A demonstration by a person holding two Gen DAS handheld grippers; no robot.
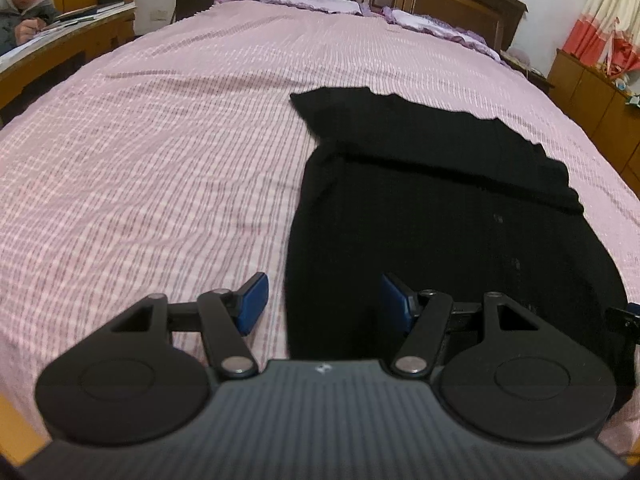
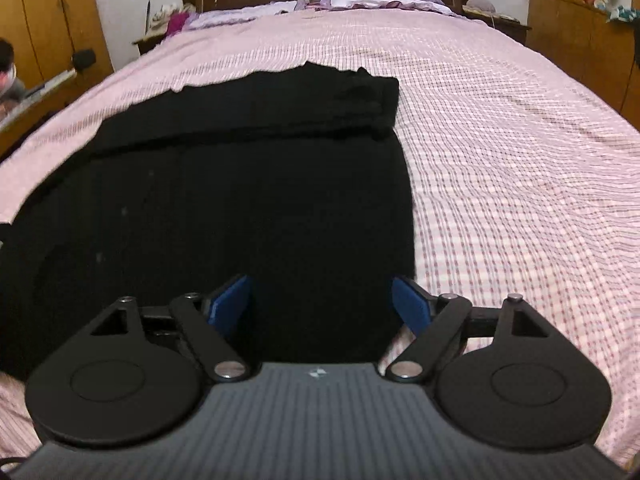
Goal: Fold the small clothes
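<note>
Both grippers stand wide open, gripping nothing. The left gripper (image 1: 322, 300) straddles the left edge of the black garment (image 1: 432, 208) lying flat on the bed (image 1: 160, 140); the right gripper (image 2: 322, 304) straddles its right edge. Dark cloth hides fold details.

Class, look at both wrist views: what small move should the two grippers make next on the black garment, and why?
Probably lower both and close on the near corners. The left gripper and right gripper are open, each straddling a near side edge of the black garment, which lies flat on the pink bedspread with its far end already folded.
</note>
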